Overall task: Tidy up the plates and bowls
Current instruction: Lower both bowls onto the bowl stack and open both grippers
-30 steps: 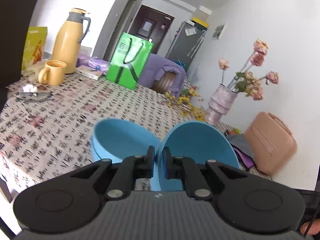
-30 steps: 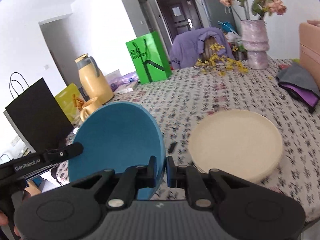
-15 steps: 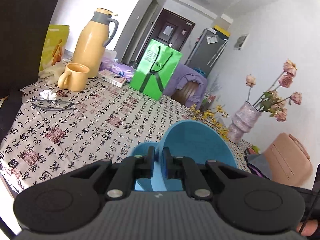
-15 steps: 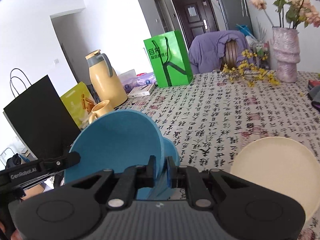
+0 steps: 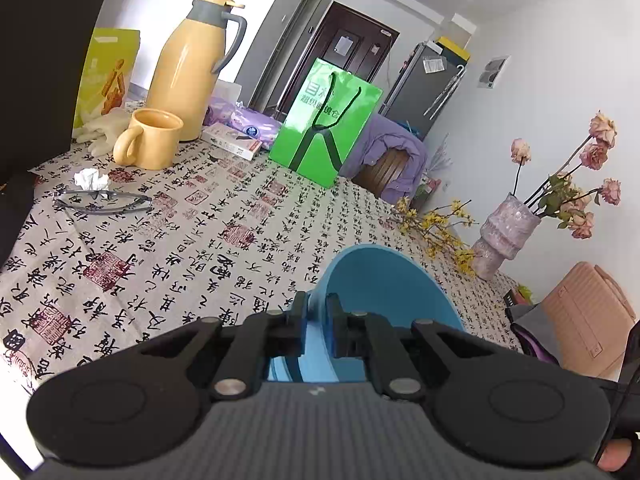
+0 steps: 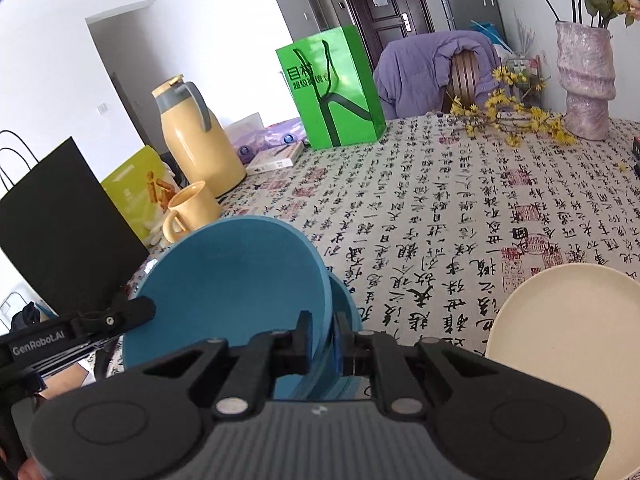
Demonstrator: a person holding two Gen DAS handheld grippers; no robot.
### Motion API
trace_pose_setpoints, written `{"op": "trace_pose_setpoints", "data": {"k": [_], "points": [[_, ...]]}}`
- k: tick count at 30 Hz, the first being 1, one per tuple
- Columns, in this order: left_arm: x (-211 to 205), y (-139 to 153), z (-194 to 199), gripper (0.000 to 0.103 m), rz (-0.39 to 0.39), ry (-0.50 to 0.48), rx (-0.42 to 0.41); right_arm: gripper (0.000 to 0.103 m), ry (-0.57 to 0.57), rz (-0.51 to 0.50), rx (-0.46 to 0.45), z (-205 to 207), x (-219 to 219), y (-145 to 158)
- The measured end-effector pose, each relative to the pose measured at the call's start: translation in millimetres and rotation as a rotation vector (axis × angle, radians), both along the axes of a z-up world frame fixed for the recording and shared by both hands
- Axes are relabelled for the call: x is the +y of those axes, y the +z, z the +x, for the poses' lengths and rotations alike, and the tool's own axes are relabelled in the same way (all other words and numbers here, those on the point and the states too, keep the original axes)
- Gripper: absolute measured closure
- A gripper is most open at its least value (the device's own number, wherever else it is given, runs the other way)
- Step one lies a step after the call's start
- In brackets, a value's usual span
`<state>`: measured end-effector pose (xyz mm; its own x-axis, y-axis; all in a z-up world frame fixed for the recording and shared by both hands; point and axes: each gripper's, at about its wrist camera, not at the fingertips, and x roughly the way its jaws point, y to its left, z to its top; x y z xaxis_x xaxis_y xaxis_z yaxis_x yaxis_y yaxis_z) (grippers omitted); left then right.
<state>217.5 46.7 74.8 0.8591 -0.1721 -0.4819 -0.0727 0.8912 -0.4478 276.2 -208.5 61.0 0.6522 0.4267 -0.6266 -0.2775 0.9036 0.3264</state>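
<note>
Bowls of blue were what the left wrist view showed: the left gripper (image 5: 317, 328) was clamped on the rim of a tilted blue bowl (image 5: 392, 284) above the tablecloth (image 5: 168, 240). In the right wrist view, the right gripper (image 6: 322, 338) pinched the opposite rim; a second blue bowl (image 6: 347, 312) sat beneath, one cream plate (image 6: 568, 344) beside. Lowering both hands evenly should nest it squarely.

White walls (image 5: 552, 92) and bright daylight fill the room. A dark door (image 6: 384, 12) stands at the back, near a chair (image 6: 466, 76) draped in purple cloth.
</note>
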Motion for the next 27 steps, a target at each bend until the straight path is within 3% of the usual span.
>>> {"op": "trace_pose_setpoints", "data": {"k": [5, 13, 18, 19, 21, 25, 27], "points": [[1.0, -8.4, 7.3, 0.094, 0.007, -0.004, 0.021, 0.092, -0.001, 0.002, 0.020, 8.8, 1.6, -11.1], [3.6, -17.1, 14.3, 0.092, -0.001, -0.012, 0.039, 0.085, 0.023, -0.059, -0.031, 8.8, 12.7, -10.6], [5.2, -24.6, 18.8, 0.091, -0.015, -0.038, 0.071, 0.074, 0.020, -0.092, -0.065, 4.5, 13.4, -5.9], [5.2, -25.4, 18.8, 0.089, -0.015, -0.043, 0.073, 0.073, 0.022, -0.089, -0.071, 3.6, 12.5, -4.9], [4.3, -24.1, 17.8, 0.076, -0.012, -0.066, 0.065, 0.073, 0.022, -0.082, -0.069, 3.5, 10.5, -3.6], [-3.9, -15.7, 8.6, 0.068, 0.038, -0.099, 0.020, 0.072, 0.017, -0.089, -0.080, -1.2, 9.8, 0.1], [-6.5, -11.7, 2.1, 0.058, 0.056, -0.112, -0.002, 0.070, 0.017, -0.091, -0.097, -7.5, 9.4, 2.7]]}}
